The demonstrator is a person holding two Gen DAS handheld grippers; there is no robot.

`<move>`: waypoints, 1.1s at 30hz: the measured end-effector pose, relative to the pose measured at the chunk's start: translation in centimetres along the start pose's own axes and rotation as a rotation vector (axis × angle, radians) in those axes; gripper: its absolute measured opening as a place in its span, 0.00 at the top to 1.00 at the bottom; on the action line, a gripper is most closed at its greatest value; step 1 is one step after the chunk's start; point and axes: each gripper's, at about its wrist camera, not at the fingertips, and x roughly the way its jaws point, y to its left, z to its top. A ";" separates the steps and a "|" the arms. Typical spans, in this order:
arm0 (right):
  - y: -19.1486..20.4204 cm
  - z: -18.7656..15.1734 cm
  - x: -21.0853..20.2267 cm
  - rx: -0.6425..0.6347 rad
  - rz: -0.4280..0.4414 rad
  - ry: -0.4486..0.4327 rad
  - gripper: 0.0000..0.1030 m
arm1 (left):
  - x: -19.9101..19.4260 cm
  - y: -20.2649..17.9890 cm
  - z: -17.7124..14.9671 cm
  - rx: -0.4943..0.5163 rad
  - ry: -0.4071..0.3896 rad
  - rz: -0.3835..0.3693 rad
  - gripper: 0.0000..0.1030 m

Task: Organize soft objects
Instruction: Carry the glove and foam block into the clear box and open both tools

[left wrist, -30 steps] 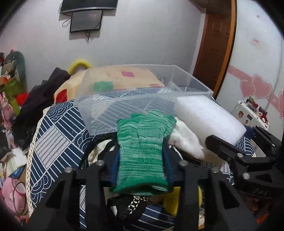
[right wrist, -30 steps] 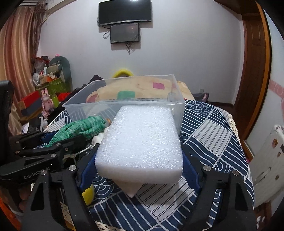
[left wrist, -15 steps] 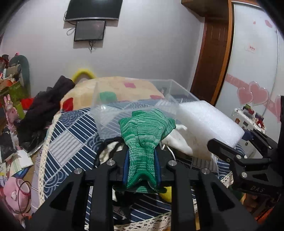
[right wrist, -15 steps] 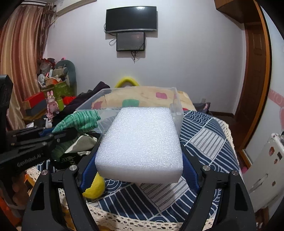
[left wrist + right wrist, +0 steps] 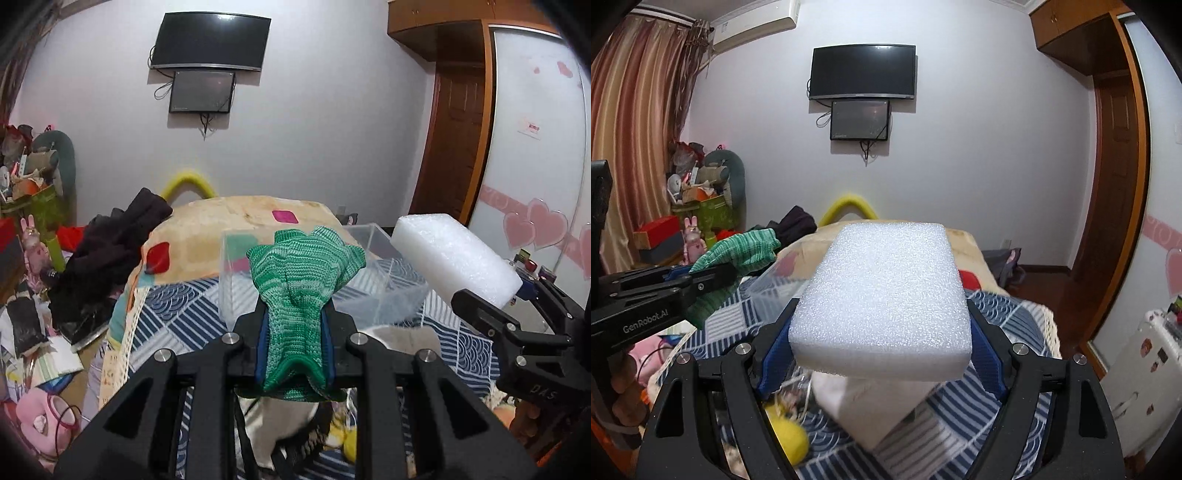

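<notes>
Item, left gripper point(image 5: 295, 341): clamped narrow on green knitted glove point(image 5: 301, 291), cuff pinched between blue pads, fingers of glove splayed upward, raised clear of bed.

Item, right gripper point(image 5: 881, 354): set wide, gripping white foam block point(image 5: 882, 295) by its two long sides, block level, raised clear of bed.

Item, clear plastic storage bin point(image 5: 380, 280): on blue-and-white patterned quilt point(image 5: 177, 314), far of both loads, open top, nothing seen inside.

Item, loose remainder: yellow plush ball point(image 5: 788, 441) and white cloth point(image 5: 871, 402), near, on quilt beneath right gripper.

Step in hand, by judgement: carry, both pieces lifted, not yet over bin.

Next move: forward and down over bin, release inside walls, glove likely to flop.
</notes>
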 end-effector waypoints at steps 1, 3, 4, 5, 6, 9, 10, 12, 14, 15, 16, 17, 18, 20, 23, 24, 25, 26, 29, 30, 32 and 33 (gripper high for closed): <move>-0.1 0.3 0.4 0.004 0.002 0.000 0.22 | 0.4 0.1 0.3 0.000 0.003 0.003 0.78; -0.1 0.7 1.0 0.016 0.005 0.002 0.22 | 1.1 0.1 0.7 0.001 0.009 0.011 0.78; -0.4 1.1 1.7 0.022 0.003 0.004 0.22 | 1.7 0.2 1.1 0.005 0.014 0.022 0.78; -0.4 1.3 2.1 0.024 0.000 0.005 0.22 | 2.4 0.3 1.4 0.007 0.021 0.033 0.78; -0.4 1.4 2.3 0.026 -0.002 0.008 0.22 | 3.0 0.4 1.7 0.007 0.031 0.035 0.78; -0.7 2.1 3.8 0.032 -0.002 0.024 0.22 | 4.8 0.7 2.6 0.006 0.066 0.030 0.78; -0.7 2.3 4.4 0.032 0.000 0.031 0.22 | 5.3 0.8 2.7 0.009 0.077 0.036 0.78; -0.9 2.4 5.0 0.033 0.006 0.045 0.22 | 6.6 1.1 3.1 0.015 0.105 0.041 0.78; -1.0 2.4 6.2 0.037 0.016 0.071 0.22 | 8.1 1.4 3.4 0.012 0.146 0.037 0.78; -1.0 2.3 6.6 0.034 0.018 0.084 0.22 | 9.1 1.6 3.5 0.009 0.176 0.026 0.78; -1.0 2.2 7.1 0.030 0.017 0.098 0.22 | 9.8 1.7 3.6 0.005 0.196 0.025 0.78; -1.0 2.0 7.5 0.027 0.018 0.111 0.22 | 10.7 1.9 3.6 0.005 0.221 0.026 0.78; -1.2 1.9 7.7 0.022 0.019 0.124 0.22 | 11.3 1.9 3.7 0.008 0.236 0.025 0.78; -0.9 1.4 8.6 0.008 0.022 0.166 0.22 | 12.8 1.9 3.5 0.024 0.273 0.031 0.78; -1.1 1.0 9.6 -0.013 0.017 0.209 0.22 | 14.1 1.4 3.0 0.052 0.311 0.028 0.78; -1.1 0.8 9.9 -0.023 0.012 0.223 0.22 | 14.5 1.2 2.9 0.063 0.322 0.030 0.78; -0.8 0.5 10.1 -0.035 0.010 0.241 0.22 | 14.9 1.0 2.7 0.072 0.334 0.027 0.78; -0.9 0.5 10.4 -0.043 0.010 0.257 0.22 | 15.3 0.8 2.6 0.080 0.345 0.021 0.78; -1.1 0.6 11.2 -0.060 0.015 0.295 0.22 | 16.0 0.2 2.2 0.107 0.372 0.016 0.77; -1.1 0.6 11.4 -0.066 0.016 0.307 0.22 | 16.1 0.1 2.1 0.112 0.377 0.014 0.77; -1.4 0.6 11.8 -0.072 0.025 0.329 0.22 | 16.1 -0.3 1.9 0.125 0.381 0.026 0.75; -1.4 0.5 11.7 -0.073 0.033 0.338 0.22 | 16.0 -0.4 1.8 0.129 0.379 0.029 0.70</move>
